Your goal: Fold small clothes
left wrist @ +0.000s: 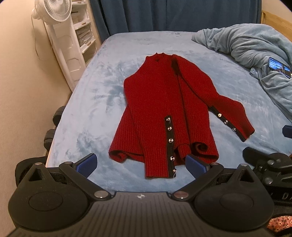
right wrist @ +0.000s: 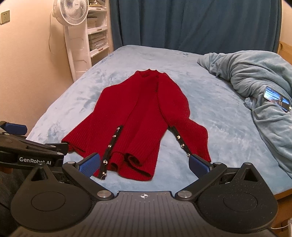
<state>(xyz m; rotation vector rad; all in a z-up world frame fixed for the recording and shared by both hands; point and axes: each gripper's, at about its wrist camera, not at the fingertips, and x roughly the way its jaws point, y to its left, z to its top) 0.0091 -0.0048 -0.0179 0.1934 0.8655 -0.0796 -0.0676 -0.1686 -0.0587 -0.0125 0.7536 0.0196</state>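
A red knit sweater (left wrist: 155,102) lies flat on the light blue bed, collar away from me; it also shows in the right wrist view (right wrist: 142,113). Its left sleeve is folded down over the body, showing a black buttoned cuff strip (left wrist: 170,138). The right sleeve (left wrist: 231,111) stretches out to the right with its own buttoned cuff. My left gripper (left wrist: 140,164) is open and empty, just short of the hem. My right gripper (right wrist: 144,162) is open and empty over the hem, its right fingertip (right wrist: 198,162) near the outstretched cuff.
A crumpled light blue blanket (left wrist: 255,51) is heaped at the right of the bed (left wrist: 82,113) with a phone (left wrist: 279,67) on it. A white standing fan (right wrist: 73,12) and shelves stand by the left wall. Dark blue curtains hang behind.
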